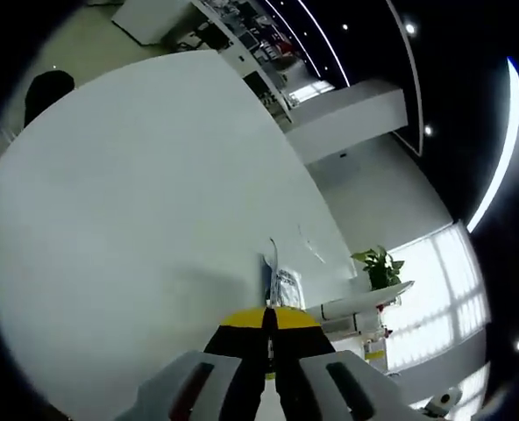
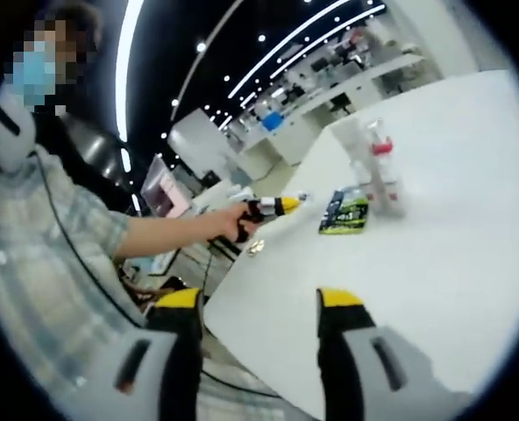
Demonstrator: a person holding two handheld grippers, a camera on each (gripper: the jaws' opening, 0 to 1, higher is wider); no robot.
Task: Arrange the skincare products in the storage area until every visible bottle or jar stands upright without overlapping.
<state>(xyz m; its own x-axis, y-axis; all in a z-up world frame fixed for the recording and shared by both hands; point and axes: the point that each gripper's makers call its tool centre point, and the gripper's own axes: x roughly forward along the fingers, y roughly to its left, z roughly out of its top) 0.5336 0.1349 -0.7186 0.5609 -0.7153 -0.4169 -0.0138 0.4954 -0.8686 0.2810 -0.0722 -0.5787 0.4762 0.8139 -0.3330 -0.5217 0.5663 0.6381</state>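
Bare white table [image 1: 137, 202] beneath dark ceiling with light strips [image 1: 503, 149].

packet [image 2: 344, 213] on table [image 2: 452, 263]; bottles [image 2: 380, 175] just beside, right of it

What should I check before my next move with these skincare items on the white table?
1. Right gripper open and empty: ok.
2. Left gripper open: not ok, jaws closed together.
3. Clear container with the red-capped item standing upright: ok.
4. Green packet upright: not ok, lying flat on the table.
5. Packet and container not overlapping: cannot tell, they sit very close.
6. Left gripper clear of the products: ok, it is near the table edge.
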